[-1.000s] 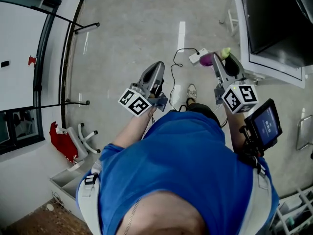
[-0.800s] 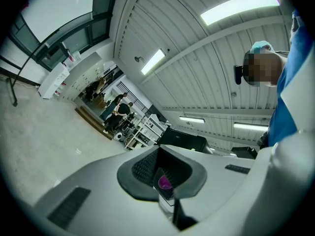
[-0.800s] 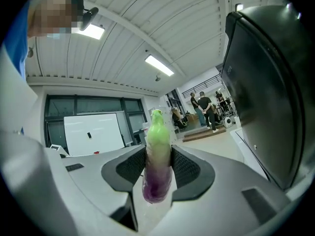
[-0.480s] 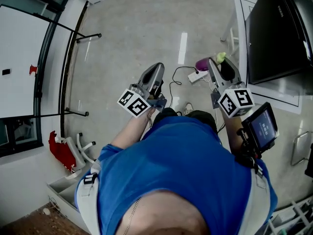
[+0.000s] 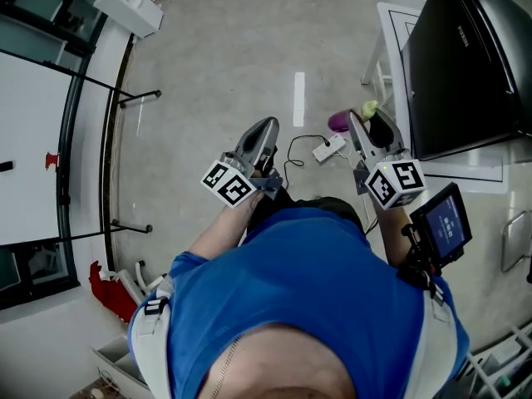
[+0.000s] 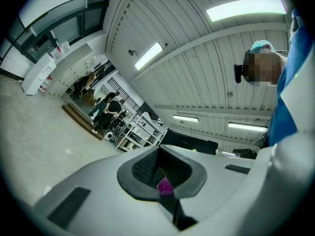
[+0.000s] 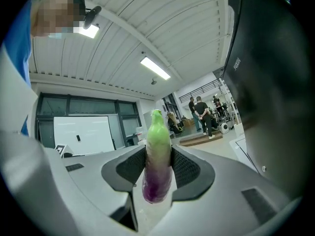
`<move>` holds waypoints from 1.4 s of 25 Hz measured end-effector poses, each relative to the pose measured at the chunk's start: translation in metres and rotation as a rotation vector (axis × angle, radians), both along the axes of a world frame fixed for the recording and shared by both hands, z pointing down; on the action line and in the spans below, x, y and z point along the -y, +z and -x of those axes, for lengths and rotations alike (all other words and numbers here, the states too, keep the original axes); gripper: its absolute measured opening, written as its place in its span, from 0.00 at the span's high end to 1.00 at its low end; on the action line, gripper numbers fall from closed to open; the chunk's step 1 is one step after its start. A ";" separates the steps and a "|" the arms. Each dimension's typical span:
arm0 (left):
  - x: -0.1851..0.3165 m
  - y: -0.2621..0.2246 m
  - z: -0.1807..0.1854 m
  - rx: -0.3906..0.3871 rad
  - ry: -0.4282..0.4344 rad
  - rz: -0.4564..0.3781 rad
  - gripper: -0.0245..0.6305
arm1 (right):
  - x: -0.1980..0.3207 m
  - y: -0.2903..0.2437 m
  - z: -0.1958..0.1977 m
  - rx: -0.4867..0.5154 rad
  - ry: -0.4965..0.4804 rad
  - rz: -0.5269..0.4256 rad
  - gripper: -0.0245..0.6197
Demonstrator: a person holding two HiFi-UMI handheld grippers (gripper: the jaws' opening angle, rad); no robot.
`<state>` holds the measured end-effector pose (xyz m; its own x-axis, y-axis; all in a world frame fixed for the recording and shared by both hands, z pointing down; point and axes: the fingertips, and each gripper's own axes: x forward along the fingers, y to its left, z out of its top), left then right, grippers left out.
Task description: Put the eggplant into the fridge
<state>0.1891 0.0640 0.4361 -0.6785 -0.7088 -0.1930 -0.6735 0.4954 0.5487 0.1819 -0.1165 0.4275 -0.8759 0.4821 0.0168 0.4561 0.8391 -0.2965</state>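
Right tongs (image 7: 157, 173): clamped on the eggplant (image 7: 156, 146), green tip pointing away, purple end nearest the camera.
Left tongs (image 6: 162, 173): jaws fully together.
Eggplant position: in the air over the floor (image 5: 224, 48), beside a dark appliance (image 5: 465, 56).

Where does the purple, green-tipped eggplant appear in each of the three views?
Head view: purple, green-tipped eggplant, upper right of centre, held by the right gripper.
Left gripper view: not identifiable; only a small purple speck at the shut fingers of the left gripper.
Right gripper view: eggplant at centre, upright, clamped between the fingers.
Shared landmark: the person's blue shirt, seen in all three.
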 end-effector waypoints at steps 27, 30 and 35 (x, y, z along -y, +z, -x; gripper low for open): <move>-0.036 -0.014 0.218 0.044 0.577 -0.006 0.95 | -0.068 -0.019 0.118 0.032 0.579 -0.017 0.71; -0.029 -0.016 0.224 0.045 0.616 -0.015 0.95 | -0.067 -0.023 0.117 0.035 0.615 -0.028 0.71; 0.008 -0.018 0.231 0.056 0.680 -0.021 0.95 | -0.040 -0.026 0.114 0.046 0.672 -0.043 0.71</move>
